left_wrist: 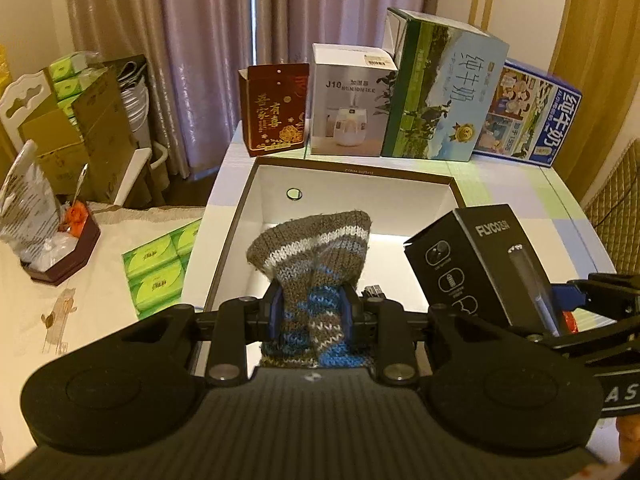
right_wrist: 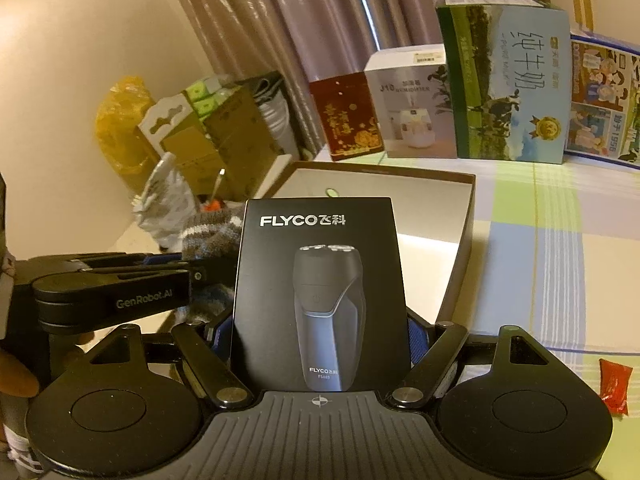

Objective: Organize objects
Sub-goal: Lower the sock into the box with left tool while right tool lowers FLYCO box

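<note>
A striped knitted hat [left_wrist: 310, 252], grey with blue and white bands, is pinched in my left gripper [left_wrist: 311, 314], which is shut on it above the open white box [left_wrist: 352, 184]. The black FLYCO shaver box [right_wrist: 320, 292] stands upright between the blue pads of my right gripper [right_wrist: 320, 332], which is shut on it at the white box's [right_wrist: 460, 216] near edge. In the left wrist view the shaver box [left_wrist: 480, 264] hangs at the right, over the white box's near right corner. In the right wrist view the hat [right_wrist: 212, 236] and the left gripper's arm show at the left.
A row of cartons stands behind the white box: a red gift box [left_wrist: 276, 110], a humidifier box [left_wrist: 348, 104], a tall milk carton [left_wrist: 440, 88] and a blue milk carton [left_wrist: 528, 116]. Green tissue packs [left_wrist: 160, 268] lie left. A red wrapper [right_wrist: 614, 386] lies right.
</note>
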Tool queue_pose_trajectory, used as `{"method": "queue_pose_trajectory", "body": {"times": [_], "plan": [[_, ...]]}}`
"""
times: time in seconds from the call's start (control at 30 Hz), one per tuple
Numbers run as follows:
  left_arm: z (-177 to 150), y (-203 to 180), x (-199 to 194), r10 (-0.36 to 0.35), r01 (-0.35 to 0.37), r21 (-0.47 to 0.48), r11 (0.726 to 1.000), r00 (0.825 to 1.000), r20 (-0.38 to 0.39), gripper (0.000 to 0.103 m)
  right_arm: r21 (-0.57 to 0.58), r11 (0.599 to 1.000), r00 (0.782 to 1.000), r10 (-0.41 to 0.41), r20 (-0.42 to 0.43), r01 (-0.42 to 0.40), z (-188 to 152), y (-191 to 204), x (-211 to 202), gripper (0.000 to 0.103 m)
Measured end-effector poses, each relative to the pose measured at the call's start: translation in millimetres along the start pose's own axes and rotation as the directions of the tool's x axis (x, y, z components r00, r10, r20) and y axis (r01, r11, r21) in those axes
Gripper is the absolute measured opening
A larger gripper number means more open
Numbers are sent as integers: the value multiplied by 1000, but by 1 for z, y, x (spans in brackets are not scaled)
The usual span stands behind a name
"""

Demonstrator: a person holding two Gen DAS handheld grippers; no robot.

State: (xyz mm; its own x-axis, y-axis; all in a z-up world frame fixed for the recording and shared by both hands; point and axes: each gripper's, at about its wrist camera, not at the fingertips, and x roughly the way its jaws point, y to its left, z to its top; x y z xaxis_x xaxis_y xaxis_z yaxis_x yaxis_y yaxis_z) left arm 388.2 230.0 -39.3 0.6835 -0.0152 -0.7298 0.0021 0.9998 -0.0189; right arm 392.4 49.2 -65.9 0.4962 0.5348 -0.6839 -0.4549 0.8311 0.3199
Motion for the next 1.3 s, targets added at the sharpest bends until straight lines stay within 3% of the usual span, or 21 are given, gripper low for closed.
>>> {"method": "queue_pose_trajectory", "body": {"times": [0.43,0.83,1.13,1.2,1.3], "plan": [[41,2,80,-1,11,126,992,997,-76,24,4,993,992,-114,-47,114,31,-20,61,76],[58,0,148,9,25,205,978,986,-164,25,-78,975,973,-213,-88,207,52,-27,111,76],[60,1,168,21,24,237,971,982,-188,44,-87,970,963,-236,-126,227,55,-39,132,76],[60,1,168,23,22,241,970,983,-182,59,-93,969,962,-239,-131,228,55,-40,134,76],[61,1,167,25,20,250,968,984,-176,60,-110,966,961,-246,-129,233,55,-38,137,76]]}}
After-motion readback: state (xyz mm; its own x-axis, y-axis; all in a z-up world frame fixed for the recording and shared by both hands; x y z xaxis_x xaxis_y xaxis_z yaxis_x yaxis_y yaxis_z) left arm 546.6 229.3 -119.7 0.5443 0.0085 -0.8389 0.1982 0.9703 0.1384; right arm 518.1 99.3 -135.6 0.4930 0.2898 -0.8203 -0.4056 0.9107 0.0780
